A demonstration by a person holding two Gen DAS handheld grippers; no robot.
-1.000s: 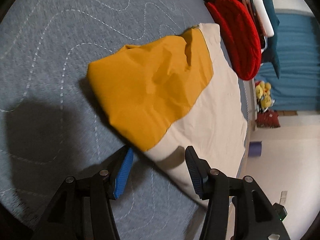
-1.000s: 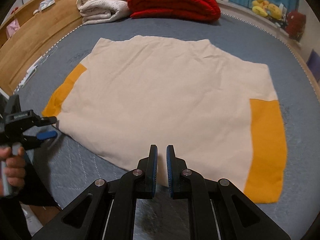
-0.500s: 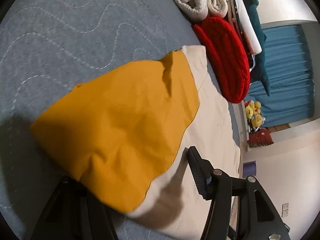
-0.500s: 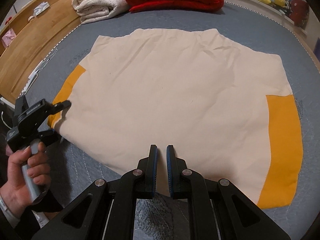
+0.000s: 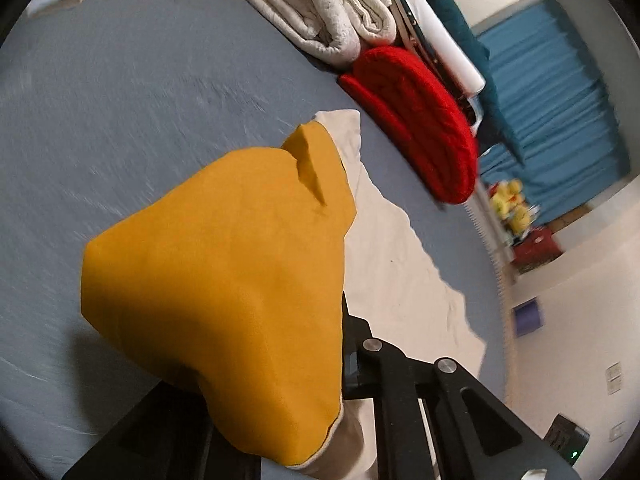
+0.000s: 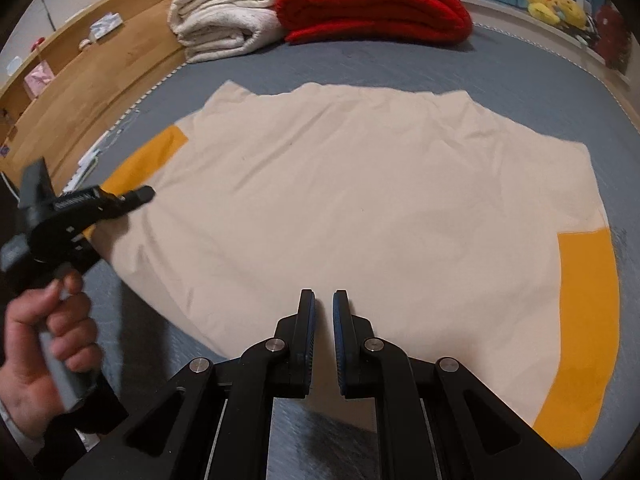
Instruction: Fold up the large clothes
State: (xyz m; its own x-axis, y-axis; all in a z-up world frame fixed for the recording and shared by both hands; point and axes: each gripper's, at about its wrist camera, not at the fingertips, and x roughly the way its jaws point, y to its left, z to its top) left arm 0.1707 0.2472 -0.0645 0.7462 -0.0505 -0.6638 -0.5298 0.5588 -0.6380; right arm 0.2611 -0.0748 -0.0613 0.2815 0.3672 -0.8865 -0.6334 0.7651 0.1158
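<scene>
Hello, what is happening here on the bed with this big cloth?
A person is folding a large cream garment with orange sleeves, spread on a grey bed. The left gripper is closing its jaws on the orange sleeve at the garment's left edge and raising it. The right gripper is shut with nothing between its fingers, at the near hem. The other orange sleeve lies flat.

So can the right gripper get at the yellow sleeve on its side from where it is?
Probably yes. The right gripper hovers nearly closed and empty over the shirt's hem, and nothing lies between it and the flat yellow sleeve.
</scene>
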